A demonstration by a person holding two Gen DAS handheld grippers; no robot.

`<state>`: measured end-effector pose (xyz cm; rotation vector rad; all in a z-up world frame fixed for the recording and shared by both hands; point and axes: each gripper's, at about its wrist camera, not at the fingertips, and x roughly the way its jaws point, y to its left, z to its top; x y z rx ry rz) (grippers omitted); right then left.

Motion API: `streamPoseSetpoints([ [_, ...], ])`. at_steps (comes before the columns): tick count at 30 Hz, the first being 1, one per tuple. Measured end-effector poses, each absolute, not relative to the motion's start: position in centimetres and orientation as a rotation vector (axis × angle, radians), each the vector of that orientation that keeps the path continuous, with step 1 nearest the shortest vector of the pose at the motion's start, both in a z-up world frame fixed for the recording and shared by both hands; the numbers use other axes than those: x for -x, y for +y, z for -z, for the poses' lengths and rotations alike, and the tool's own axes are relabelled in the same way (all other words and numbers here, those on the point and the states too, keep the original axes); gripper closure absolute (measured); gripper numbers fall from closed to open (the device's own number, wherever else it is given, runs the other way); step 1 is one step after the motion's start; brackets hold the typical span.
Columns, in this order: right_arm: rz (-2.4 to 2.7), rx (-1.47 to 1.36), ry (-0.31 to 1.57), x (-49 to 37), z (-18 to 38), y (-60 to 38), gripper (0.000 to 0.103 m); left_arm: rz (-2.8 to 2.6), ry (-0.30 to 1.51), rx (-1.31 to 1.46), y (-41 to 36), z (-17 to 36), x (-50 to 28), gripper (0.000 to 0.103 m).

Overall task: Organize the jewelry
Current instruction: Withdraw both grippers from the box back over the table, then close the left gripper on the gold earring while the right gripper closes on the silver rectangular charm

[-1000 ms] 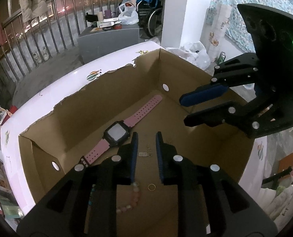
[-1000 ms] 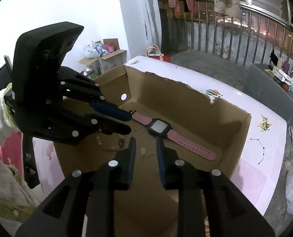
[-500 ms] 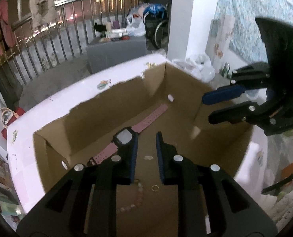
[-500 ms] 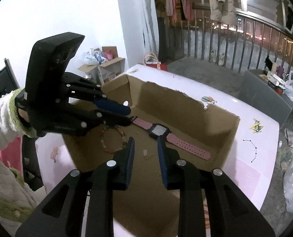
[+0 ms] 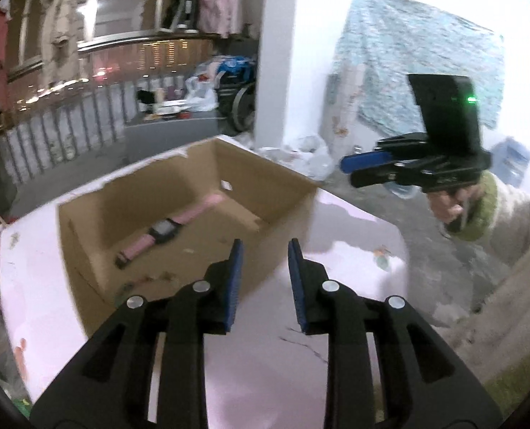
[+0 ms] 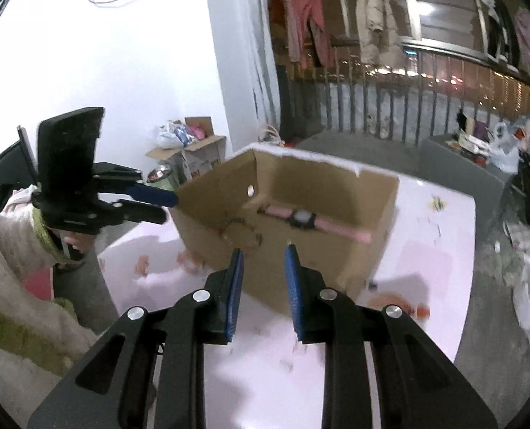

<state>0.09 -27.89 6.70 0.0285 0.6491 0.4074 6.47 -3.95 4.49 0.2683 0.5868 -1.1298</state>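
A cardboard box stands on the pale pink table. Inside it lie a pink-strapped watch and small beads. My left gripper hovers over the table just outside the box's near corner; its jaws are opening with nothing between them. In the right wrist view the same box holds the watch and a bead bracelet. My right gripper is open and empty in front of the box wall. Each view shows the other gripper off to the side: the right gripper and the left gripper.
A thin necklace shows faintly on the table right of the box. Beyond the table are a metal railing, a grey cabinet with clutter, plastic bags and a floor box. Fuzzy sleeves flank both views.
Both grippers have drawn back out of the box and risen, so the box now lies farther ahead. The left jaws stand wider apart than before.
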Motion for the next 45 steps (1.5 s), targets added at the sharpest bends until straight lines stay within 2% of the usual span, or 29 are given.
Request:
streamPoseSetpoints([
  [6,-0.372,-0.078,0.713,2.1,-3.2,-28.3,0.079,1.177,0.636,-0.261,-5.1,-1.0,-3.5,0.077],
  [14,-0.371,-0.117,0.791,1.8,1.0,-28.5,0.079,1.115,0.69,-0.309,-7.3,3.4,-4.4,0.077],
  [40,-0.487,0.124,0.915,-1.3,5.8,-27.3,0.08,1.155,0.702,-0.611,-15.7,7.4,-7.0,0.078],
  [45,-0.502,0.148,0.919,-1.3,6.2,-27.3,0.084,1.158,0.711,-0.638,-16.5,7.9,-7.1,0.084],
])
